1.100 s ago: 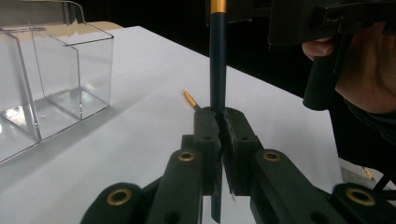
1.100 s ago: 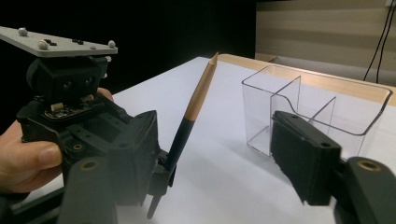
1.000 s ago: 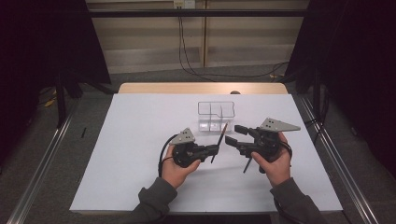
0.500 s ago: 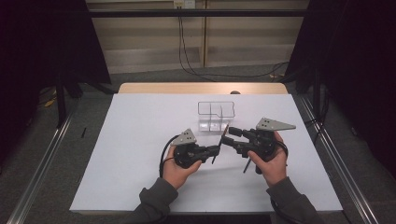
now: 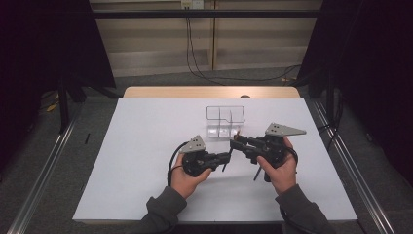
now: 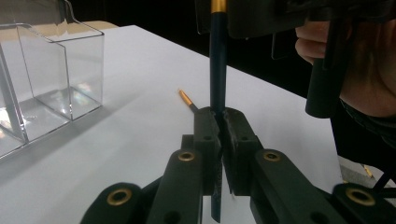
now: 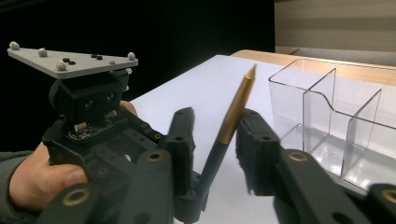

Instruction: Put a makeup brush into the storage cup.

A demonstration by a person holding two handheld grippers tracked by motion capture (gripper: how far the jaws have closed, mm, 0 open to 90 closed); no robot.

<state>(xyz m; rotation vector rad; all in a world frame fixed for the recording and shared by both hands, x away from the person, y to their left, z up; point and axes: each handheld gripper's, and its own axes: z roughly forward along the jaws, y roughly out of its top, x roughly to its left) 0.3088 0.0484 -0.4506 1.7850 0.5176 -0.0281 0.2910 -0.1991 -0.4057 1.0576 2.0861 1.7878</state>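
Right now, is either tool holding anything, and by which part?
The left tool is shut on the dark pencil at its lower shaft. The right tool, which has just been closing, straddles its gold end without touching it.

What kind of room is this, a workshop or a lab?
Probably a lab recording bay: a white-covered table ringed by dark curtains, cables down the back wall, and marker-studded hand-held grippers working a pen.
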